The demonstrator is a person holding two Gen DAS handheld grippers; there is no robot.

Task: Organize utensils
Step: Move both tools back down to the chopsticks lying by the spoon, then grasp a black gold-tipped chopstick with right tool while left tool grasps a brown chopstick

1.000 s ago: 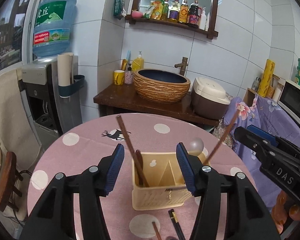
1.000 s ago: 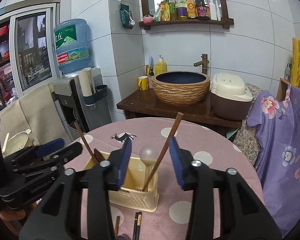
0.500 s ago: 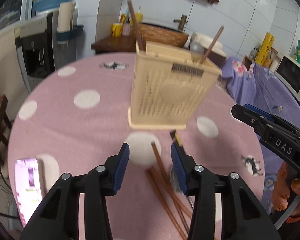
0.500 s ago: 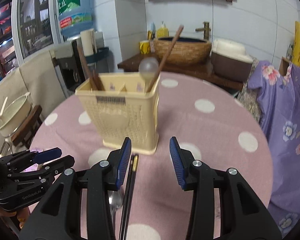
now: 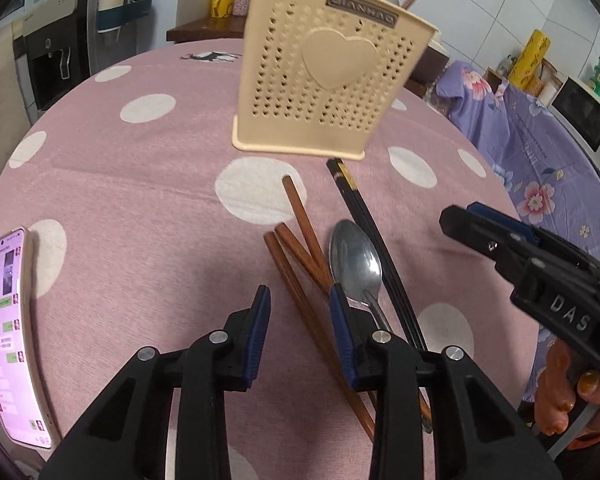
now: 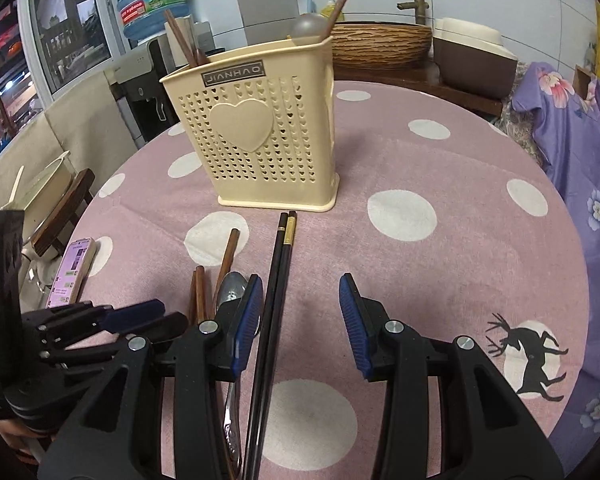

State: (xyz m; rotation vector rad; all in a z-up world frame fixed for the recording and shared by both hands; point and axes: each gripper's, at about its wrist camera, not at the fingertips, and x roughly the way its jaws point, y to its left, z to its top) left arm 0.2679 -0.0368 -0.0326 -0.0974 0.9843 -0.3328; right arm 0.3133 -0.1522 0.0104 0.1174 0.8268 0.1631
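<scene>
Open cloth to the sides, clutter down the middle

In the left wrist view the table [image 5: 112,184] lies bare across the centre-left, with only a phone [image 5: 8,336] at the lower left edge. The utensil holder [image 5: 324,76] blocks the upper middle; just below it brown chopsticks [image 5: 300,220], a spoon [image 5: 356,256] and black chopsticks [image 5: 364,216] crowd the centre. In the right wrist view, the lower right of the cloth is clear.

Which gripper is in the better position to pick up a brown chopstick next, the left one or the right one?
Probably the left gripper: a brown chopstick already lies between its closing jaws. The right gripper frames the black chopsticks instead.
</scene>
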